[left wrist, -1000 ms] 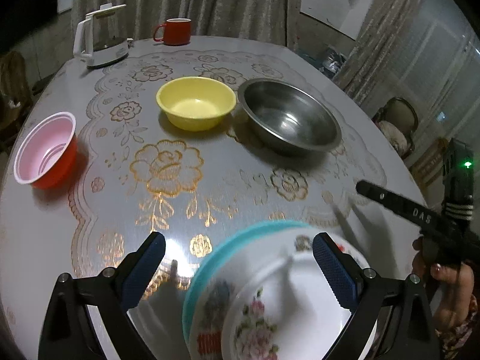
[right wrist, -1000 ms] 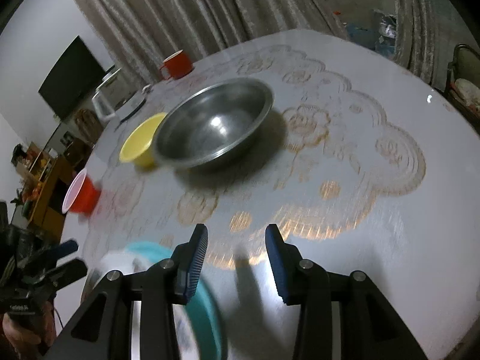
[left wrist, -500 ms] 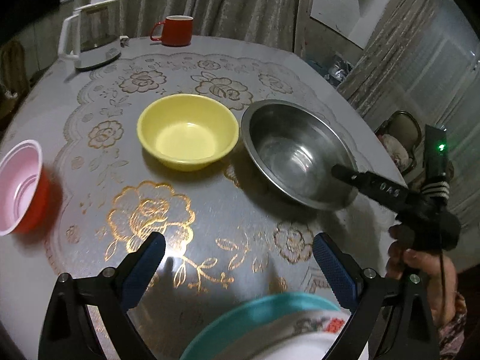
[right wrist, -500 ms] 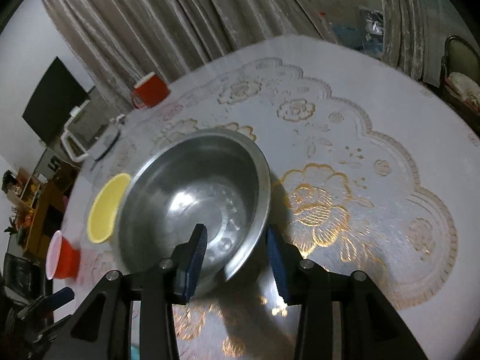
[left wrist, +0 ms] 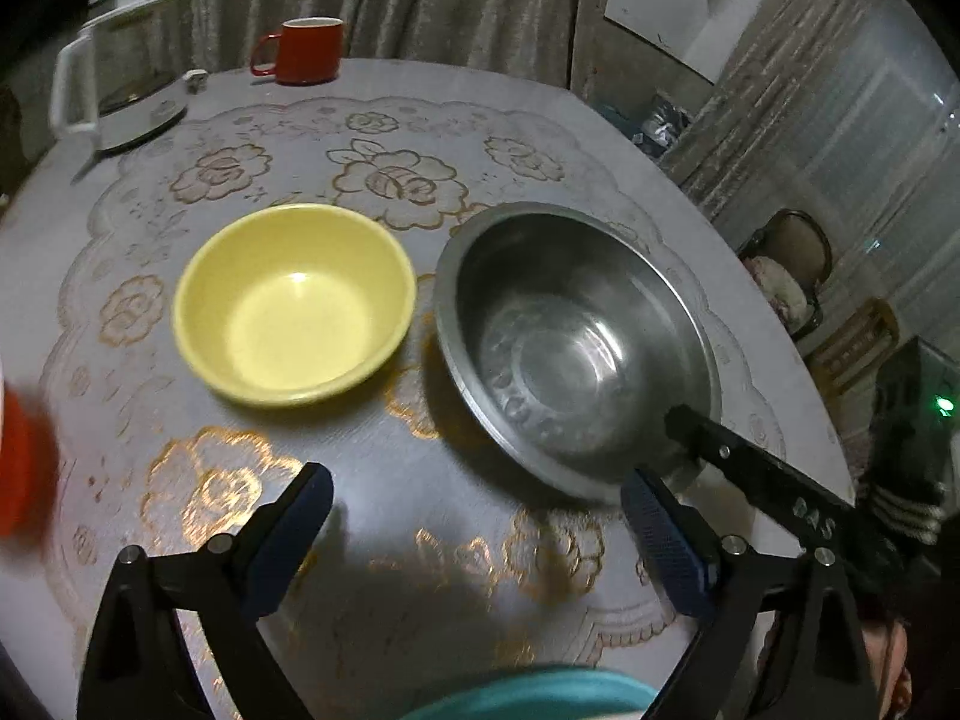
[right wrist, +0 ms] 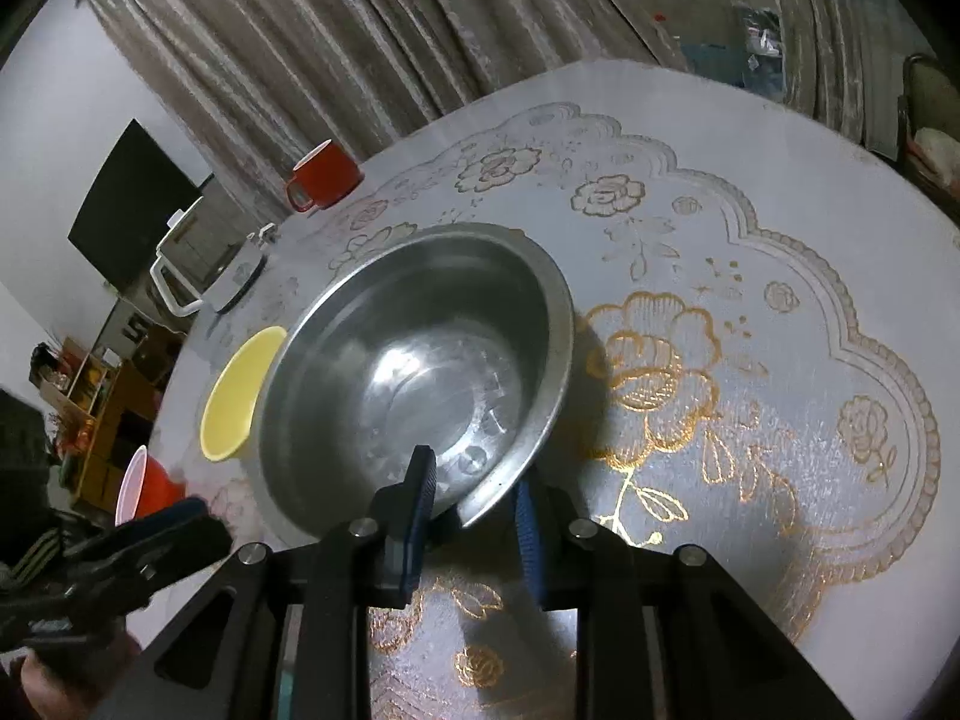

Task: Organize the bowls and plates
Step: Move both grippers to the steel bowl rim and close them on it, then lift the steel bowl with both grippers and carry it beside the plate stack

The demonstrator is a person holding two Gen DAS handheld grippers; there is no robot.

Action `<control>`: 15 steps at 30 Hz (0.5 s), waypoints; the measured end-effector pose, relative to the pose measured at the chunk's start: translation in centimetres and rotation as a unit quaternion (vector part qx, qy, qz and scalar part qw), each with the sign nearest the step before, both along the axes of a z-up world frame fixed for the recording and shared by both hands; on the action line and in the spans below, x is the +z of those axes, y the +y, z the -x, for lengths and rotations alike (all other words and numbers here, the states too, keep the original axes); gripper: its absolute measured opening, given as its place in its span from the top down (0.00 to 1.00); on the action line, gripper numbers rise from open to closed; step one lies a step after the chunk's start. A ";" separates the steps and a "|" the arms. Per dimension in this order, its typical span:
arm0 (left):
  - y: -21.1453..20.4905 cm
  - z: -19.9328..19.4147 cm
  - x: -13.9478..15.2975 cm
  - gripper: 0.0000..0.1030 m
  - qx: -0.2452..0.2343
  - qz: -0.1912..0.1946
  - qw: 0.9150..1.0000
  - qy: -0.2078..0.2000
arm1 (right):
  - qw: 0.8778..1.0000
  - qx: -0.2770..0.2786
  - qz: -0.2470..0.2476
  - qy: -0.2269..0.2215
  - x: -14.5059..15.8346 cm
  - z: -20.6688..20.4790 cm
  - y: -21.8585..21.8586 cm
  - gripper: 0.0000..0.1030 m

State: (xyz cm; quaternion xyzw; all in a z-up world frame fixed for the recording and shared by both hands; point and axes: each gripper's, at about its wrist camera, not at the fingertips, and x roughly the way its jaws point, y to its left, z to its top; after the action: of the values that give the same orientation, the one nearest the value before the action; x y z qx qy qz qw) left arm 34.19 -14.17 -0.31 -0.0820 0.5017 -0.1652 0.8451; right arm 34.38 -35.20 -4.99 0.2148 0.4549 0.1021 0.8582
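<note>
- A blurred red bowl with a pale inside (left wrist: 21, 474) is seen at the far left edge of the left wrist view; in the right wrist view it (right wrist: 144, 489) sits near the table's edge.
- A white electric kettle (left wrist: 114, 90) and a red ceramic mug (left wrist: 306, 51) are recorded at the far side of the round table with the gold-flowered cloth (left wrist: 384, 180).
- A round yellow plastic bowl (left wrist: 294, 303) stands upright on the table, just beside the large round stainless steel bowl (left wrist: 576, 348); contact between them cannot be judged.
- The left tool (left wrist: 474, 528) is held spread wide above bare cloth, nothing between its blue pads.
- A teal plate rim (left wrist: 534, 699) is visible at the bottom edge, below the left tool.
- The right tool (right wrist: 474, 507) is set over the near rim of the steel bowl (right wrist: 420, 372), one finger inside, one outside; whether the pads press the rim cannot be told.
</note>
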 end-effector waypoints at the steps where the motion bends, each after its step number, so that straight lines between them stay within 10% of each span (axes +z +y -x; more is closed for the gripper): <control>1: -0.4 -0.4 -0.2 0.10 -0.003 -0.001 1.000 0.001 | 1.000 0.001 0.002 -0.001 0.0 0.1 0.0 0.76; 5: -1.5 -1.7 -1.4 0.44 -0.022 -0.009 1.000 0.014 | 1.000 0.000 0.005 0.000 -0.1 0.3 0.1 0.76; 15: -2.9 -0.3 -1.8 0.67 -0.056 -0.022 0.998 0.002 | 1.000 0.006 0.000 -0.001 -0.3 1.5 0.4 0.79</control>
State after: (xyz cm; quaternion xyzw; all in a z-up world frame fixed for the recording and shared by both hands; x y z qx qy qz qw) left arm 34.45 -17.07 -2.10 -0.0355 0.5112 -0.2011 0.8349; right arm 32.90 -34.82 -5.27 0.2118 0.4552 0.1070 0.8582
